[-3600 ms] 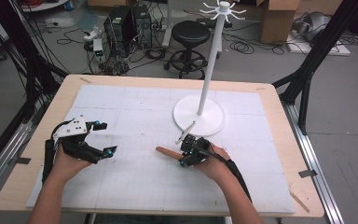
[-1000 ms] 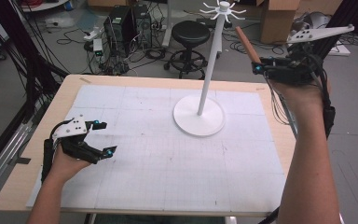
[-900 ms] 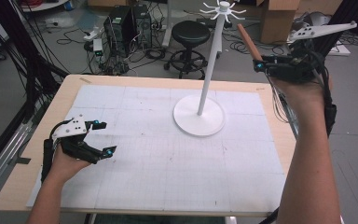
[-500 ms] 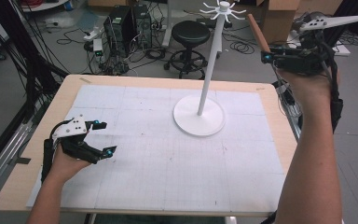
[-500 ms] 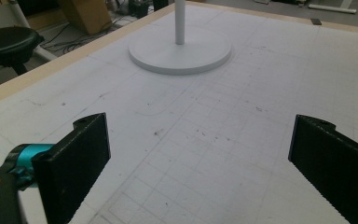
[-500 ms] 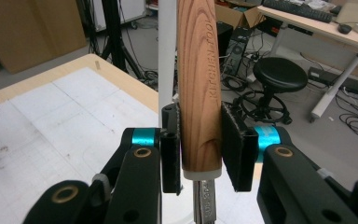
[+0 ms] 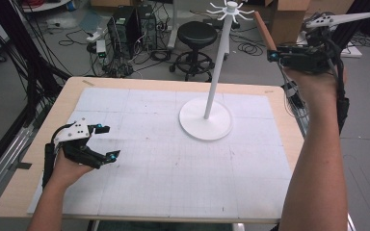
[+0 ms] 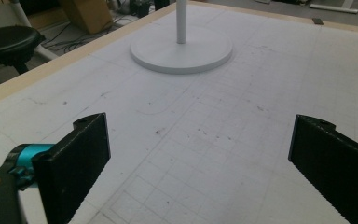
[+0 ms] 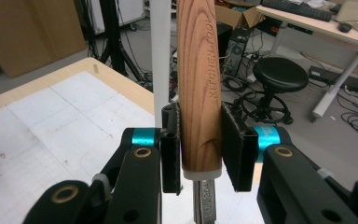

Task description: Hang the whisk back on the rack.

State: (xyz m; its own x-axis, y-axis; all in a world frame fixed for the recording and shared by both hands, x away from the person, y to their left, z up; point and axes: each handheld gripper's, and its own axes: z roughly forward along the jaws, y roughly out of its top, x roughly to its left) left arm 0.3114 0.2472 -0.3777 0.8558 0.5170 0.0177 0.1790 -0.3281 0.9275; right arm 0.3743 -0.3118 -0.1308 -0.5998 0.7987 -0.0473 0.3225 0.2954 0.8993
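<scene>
Tool (image 9: 199, 93) clamped upright between the pads of the right gripper (image 9: 199, 149), raised high at the far right, past the table (image 7: 38, 163) edge and right of the rack (image 7: 221, 62); wooden handle, light brown with darker grain, stamped "KITCHEN TOOL", grey metal shank below the pads. Handle tip (image 7: 265, 31) tilted up toward the rack's hooked top, still apart from it. Left gripper (image 7: 103, 142) resting on the near left of the table, jaws wide apart, nothing between them, just bare gridded mat (image 8: 205, 130).
</scene>
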